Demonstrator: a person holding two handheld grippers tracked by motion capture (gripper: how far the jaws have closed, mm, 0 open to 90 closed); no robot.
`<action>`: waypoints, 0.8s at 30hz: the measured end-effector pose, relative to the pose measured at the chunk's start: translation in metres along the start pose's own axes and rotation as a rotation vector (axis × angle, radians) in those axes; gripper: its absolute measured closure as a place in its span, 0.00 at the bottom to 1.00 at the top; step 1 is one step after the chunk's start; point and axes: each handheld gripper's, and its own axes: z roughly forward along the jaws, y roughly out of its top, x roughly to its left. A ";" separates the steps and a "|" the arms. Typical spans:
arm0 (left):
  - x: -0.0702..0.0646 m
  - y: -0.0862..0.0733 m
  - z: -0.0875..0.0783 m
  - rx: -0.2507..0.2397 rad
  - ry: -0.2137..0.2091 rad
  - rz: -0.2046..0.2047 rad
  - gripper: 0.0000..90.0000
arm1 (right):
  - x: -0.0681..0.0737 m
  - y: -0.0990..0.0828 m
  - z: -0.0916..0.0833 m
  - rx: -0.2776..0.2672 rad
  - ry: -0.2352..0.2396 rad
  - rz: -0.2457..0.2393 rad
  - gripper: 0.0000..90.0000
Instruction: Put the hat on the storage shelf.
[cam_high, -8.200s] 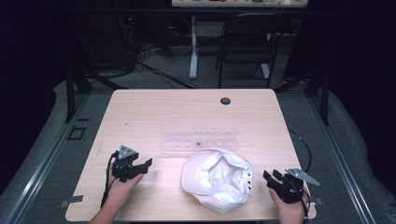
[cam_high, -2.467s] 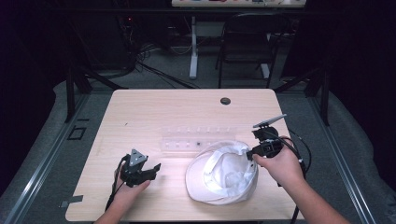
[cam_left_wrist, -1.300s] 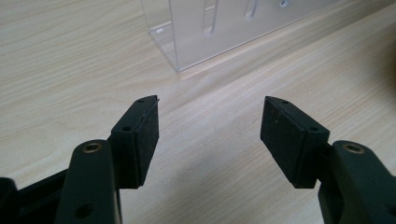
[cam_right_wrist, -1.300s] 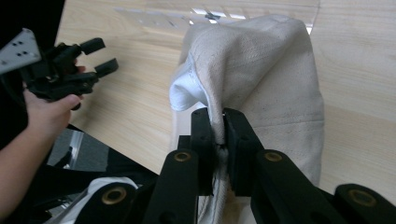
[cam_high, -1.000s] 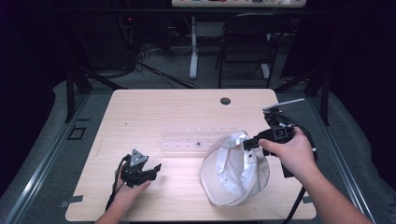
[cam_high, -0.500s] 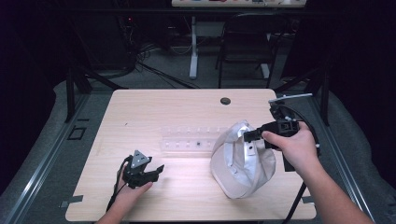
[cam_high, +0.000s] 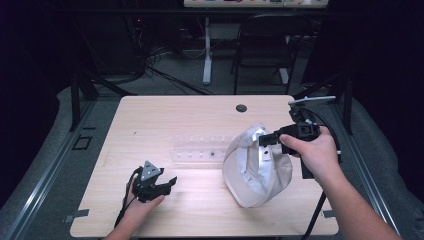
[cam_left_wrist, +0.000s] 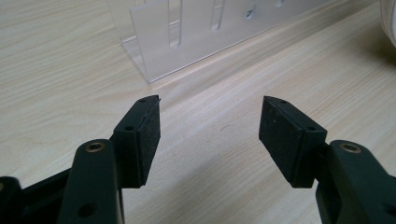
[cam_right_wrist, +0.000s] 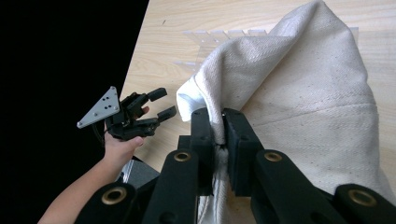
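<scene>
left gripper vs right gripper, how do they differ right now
The left gripper has its jaws wide apart with nothing between them; the right gripper is shut on the rim of the white cap. The left gripper sits low by the wooden table, near its front edge; the right gripper is raised at the table's right side, with the cap hanging from it. Both are black, two-jawed and hand-held.

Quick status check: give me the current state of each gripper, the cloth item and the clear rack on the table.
Right gripper: shut on the white cloth's edge, holding it lifted.
Left gripper: open, nothing between its jaws, low over the table.
White cloth: bunched, raised at the gripped edge, lower part resting on the table.
Clear rack: lying on the table, untouched.
</scene>
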 end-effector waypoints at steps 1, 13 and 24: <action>0.000 0.000 0.000 -0.003 -0.001 -0.002 0.43 | 0.001 0.001 0.000 0.000 0.003 -0.001 0.92; -0.011 0.006 -0.007 -0.031 -0.011 0.019 0.47 | 0.023 0.014 -0.002 -0.004 0.008 -0.020 0.92; -0.042 0.024 -0.012 -0.087 -0.091 0.082 0.49 | 0.038 0.027 0.007 -0.012 0.029 -0.030 0.92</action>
